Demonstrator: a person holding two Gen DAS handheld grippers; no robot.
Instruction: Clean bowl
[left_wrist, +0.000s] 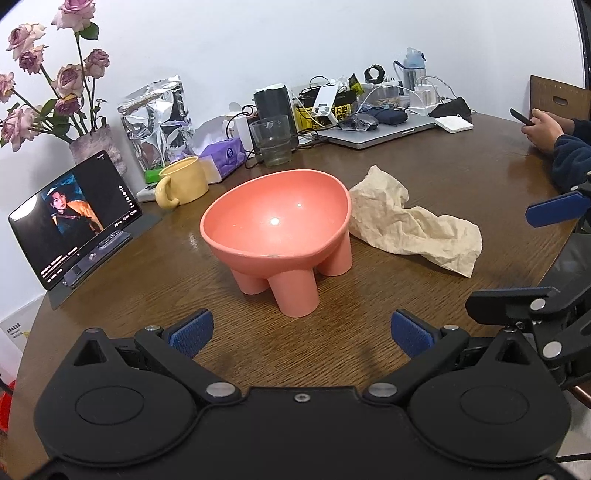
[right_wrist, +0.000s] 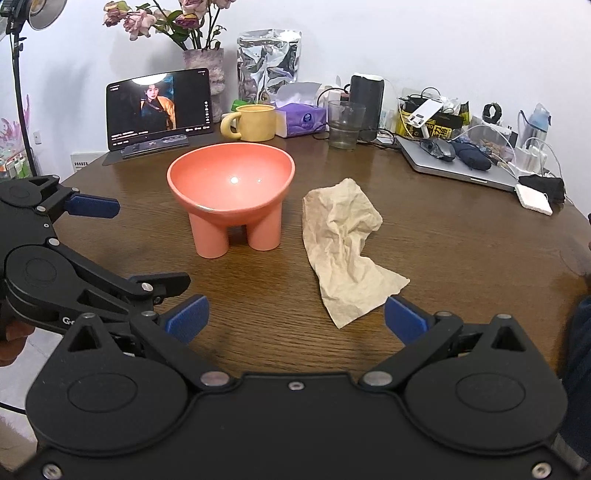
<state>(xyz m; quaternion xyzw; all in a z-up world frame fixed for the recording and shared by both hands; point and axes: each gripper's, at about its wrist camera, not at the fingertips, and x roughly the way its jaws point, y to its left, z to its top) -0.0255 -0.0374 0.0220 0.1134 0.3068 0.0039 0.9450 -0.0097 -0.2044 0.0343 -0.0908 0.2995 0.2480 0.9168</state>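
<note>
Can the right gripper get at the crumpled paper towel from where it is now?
Probably yes. The right gripper is open and empty, and the paper towel lies flat on the table just ahead of its fingertips, apart from the bowl, nothing between.

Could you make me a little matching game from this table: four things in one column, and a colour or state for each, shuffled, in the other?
Things:
1. bowl
2. paper towel
3. mug
4. glass

Descriptions:
A. yellow, handle towards the tablet
B. clear, empty, upright
C. salmon pink, standing on stubby legs
D. beige, crumpled, lying flat on the table

Pairs: 1-C, 2-D, 3-A, 4-B
</note>
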